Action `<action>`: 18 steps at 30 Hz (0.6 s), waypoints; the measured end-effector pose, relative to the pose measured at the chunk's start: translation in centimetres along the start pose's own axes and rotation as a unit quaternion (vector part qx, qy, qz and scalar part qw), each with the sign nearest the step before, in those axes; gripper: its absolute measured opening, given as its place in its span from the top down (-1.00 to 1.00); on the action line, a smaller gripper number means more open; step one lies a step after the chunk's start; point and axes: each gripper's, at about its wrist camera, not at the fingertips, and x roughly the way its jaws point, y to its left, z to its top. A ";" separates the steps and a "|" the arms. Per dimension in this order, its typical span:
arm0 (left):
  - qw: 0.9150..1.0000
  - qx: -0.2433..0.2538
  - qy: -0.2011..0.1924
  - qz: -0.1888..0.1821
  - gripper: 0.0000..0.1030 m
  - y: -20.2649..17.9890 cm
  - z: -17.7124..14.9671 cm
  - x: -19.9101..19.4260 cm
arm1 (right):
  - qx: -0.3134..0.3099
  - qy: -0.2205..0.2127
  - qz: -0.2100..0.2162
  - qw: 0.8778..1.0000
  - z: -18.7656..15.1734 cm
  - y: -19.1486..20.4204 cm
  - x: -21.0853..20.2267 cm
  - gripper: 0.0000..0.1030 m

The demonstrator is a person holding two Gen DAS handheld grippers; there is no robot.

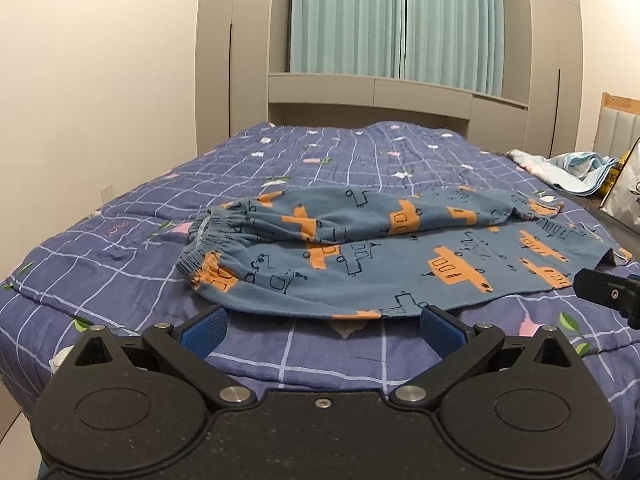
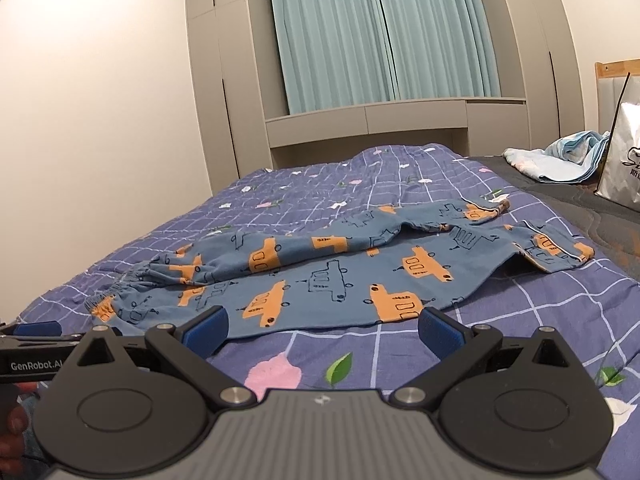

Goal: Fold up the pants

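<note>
— Looking at the pants [image 1: 360, 264] from here, they lie flat on the bed [image 1: 100, 272], close to its near edge, with the elastic waistband [image 1: 208, 240] toward the left side and the leg hems [image 2: 552, 252] toward the right.

— Are they folded at all?

— Partly, I'd say. One leg seems to lie over the other lengthwise, though the upper one sits crooked and leaves a wide strip of the lower one bare. So I judge the first fold made, loosely, and the crosswise fold not yet begun.

— And the tongs?

— Both are spread wide and hold nothing. The left gripper [image 1: 322, 330] hovers just at the near edge of the cloth, toward the waist half. The right gripper [image 2: 323, 330] hovers likewise, nearer the hems.

— What does the next move call for?

— My guess: each pair must close on the cloth, one at the waistband and one at the hems, taking both layers together, so that one end can be carried over onto the other. The soft fabric will likely slide, so a shallow pinch may catch only the top layer.

— Anything else on the bed?

— A crumpled light blanket [image 2: 560, 160] and a white bag [image 2: 624, 160] at the far right corner, well apart.
</note>
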 end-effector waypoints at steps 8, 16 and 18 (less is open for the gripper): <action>1.000 0.002 0.011 0.016 -0.99 1.0 2.3 1.1 | -0.021 0.011 0.017 1.000 1.2 -0.3 1.2 -1.00; 0.999 0.024 0.002 0.046 -0.99 2.6 6.4 3.4 | -0.055 0.027 0.047 0.997 5.1 -1.2 4.4 -1.00; 0.998 0.025 0.003 0.050 -0.99 3.3 7.8 4.4 | -0.066 0.036 0.054 0.996 6.1 -1.4 5.4 -1.00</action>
